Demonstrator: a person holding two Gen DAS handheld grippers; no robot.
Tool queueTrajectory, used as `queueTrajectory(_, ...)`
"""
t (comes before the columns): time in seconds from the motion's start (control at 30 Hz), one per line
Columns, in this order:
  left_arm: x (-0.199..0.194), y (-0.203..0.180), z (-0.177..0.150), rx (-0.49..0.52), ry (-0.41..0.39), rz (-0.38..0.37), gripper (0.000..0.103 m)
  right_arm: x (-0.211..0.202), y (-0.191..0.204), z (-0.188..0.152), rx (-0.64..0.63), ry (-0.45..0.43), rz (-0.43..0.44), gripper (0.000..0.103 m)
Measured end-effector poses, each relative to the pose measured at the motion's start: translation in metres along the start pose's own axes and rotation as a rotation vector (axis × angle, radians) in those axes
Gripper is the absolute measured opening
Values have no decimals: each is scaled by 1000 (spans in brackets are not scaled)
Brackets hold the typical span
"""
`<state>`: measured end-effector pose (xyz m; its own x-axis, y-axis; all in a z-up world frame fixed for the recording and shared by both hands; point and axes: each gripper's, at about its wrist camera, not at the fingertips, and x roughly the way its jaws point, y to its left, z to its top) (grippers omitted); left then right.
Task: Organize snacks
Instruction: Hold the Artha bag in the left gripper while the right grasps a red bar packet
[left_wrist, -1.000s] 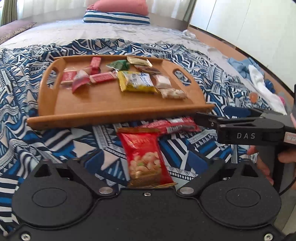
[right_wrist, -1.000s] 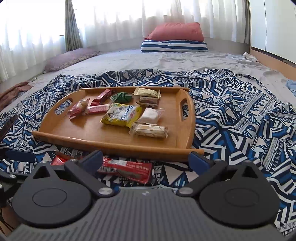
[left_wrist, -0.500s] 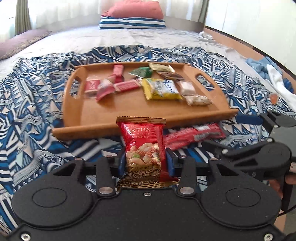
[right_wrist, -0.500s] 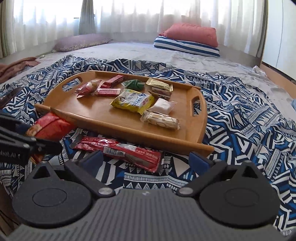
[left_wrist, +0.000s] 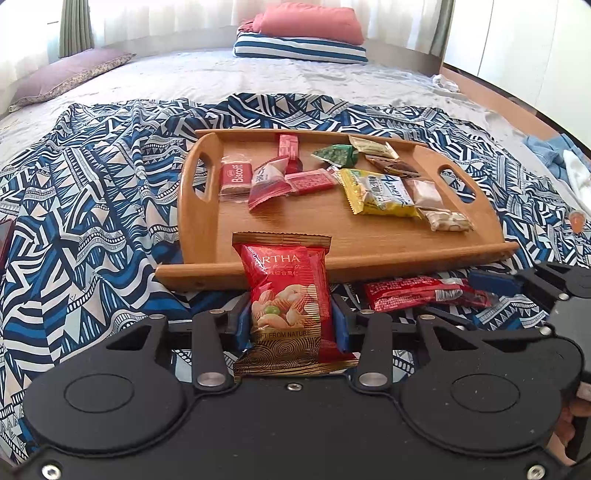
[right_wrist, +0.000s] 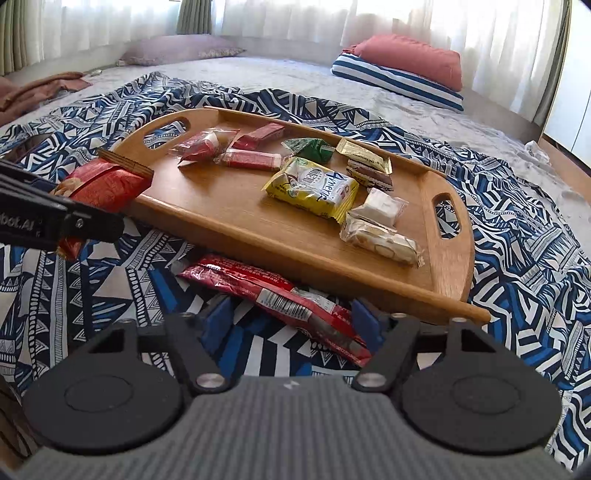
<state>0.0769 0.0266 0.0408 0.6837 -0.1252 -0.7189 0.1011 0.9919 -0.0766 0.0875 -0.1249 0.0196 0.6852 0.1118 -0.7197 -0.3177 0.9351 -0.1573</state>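
My left gripper (left_wrist: 290, 325) is shut on a red nut packet (left_wrist: 284, 280), which it holds upright just in front of the wooden tray (left_wrist: 406, 258). In the right wrist view this packet (right_wrist: 107, 181) hangs at the left, by the tray's near corner. A long red snack bar (right_wrist: 280, 295) lies on the blanket below the tray's front rim (right_wrist: 332, 273). My right gripper (right_wrist: 291, 321) straddles the bar with its jaws closing; the right pad is at the wrapper and the left pad stands apart from it. Several snacks lie on the tray, among them a yellow packet (right_wrist: 314, 188).
The tray sits on a blue and white patterned blanket (left_wrist: 92, 221) spread over a grey bed. Pillows (left_wrist: 303, 40) lie at the far end. Clothes (left_wrist: 561, 158) lie on the floor at the right. A dark object (left_wrist: 3, 240) shows at the left edge.
My left gripper shut on the nut packet and lifted it off the blanket. My right gripper moved over the long red bar, and its jaws narrowed around it.
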Motion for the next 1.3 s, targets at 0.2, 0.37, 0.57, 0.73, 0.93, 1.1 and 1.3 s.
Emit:
queueTrajectory(0.2, 4, 3, 0, -6, 0, 6, 40, -21, 1, 9, 4, -9, 67, 58)
queueTrajectory(0.37, 4, 6, -2, -8, 3, 7, 40, -12, -8, 21, -72, 9, 69, 62)
queueTrajectory(0.57, 4, 10, -4, -18, 9, 14, 41, 2, -16, 24, -116, 57, 159, 62)
queueTrajectory(0.73, 7, 12, -3, -25, 17, 19, 41, 9, -6, 19, -175, 72, 156, 66)
queueTrajectory(0.93, 8, 12, -4, -34, 21, 17, 41, 15, -6, 18, -114, 57, 139, 58)
queueTrajectory(1.1, 6, 12, -4, -32, 19, 12, 41, 7, -4, 11, -52, 3, 69, 33)
queueTrajectory(1.3, -2, 15, 0, -32, -2, 15, 41, -11, 2, 6, -10, -46, 16, 29)
